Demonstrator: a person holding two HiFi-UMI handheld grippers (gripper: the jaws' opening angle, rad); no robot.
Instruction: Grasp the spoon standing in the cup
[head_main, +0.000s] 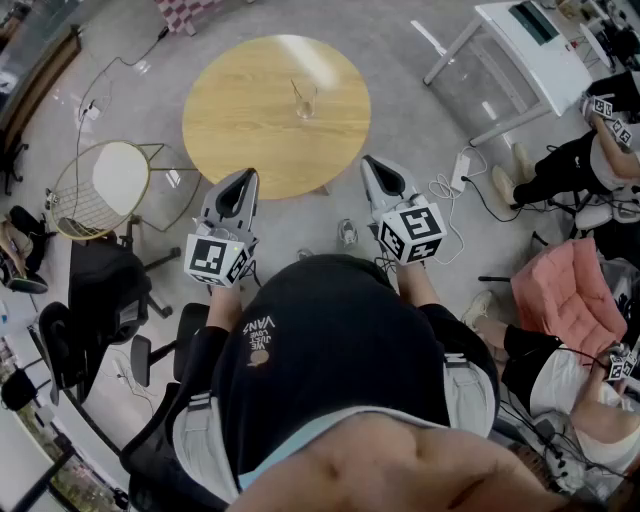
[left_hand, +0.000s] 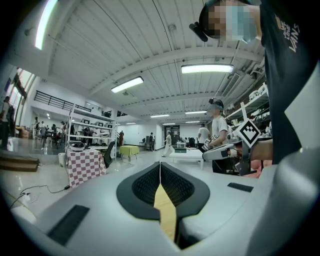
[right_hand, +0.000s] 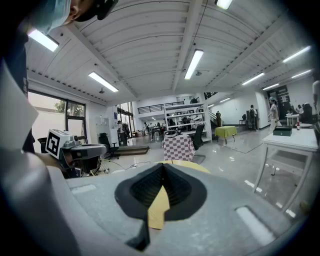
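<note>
1. Status. I judge the task to be at its start: no approach has been made and the spoon has not been touched. The reach, the opening of one gripper, and the closing on the handle all remain.

2. Left gripper (head_main: 243, 184). It sits at 7 o'clock from the cup, off the near edge of the table and well apart from the cup. In the left gripper view its jaws are pressed together along a single seam, with nothing between them. That view looks across the room and shows neither cup nor table.

3. Table (head_main: 240, 110). It is round and wooden and lies ahead of both grippers at 12 o'clock from my position.

4. Cup (head_main: 305, 101). It is clear glass and stands upright on the table, just right of the table's centre. It is the only container I can confirm in use.

5. Spoon (head_main: 297, 91). It stands inside the cup with its handle leaning toward 11 o'clock above the rim. I cannot tell whether the cup holds anything else.

6. Right gripper (head_main: 378, 172). It sits at 5 o'clock from the cup, just beside the table's near right edge and apart from the cup. In the right gripper view its jaws are likewise closed together and empty, and a strip of tabletop shows beyond them.
</note>
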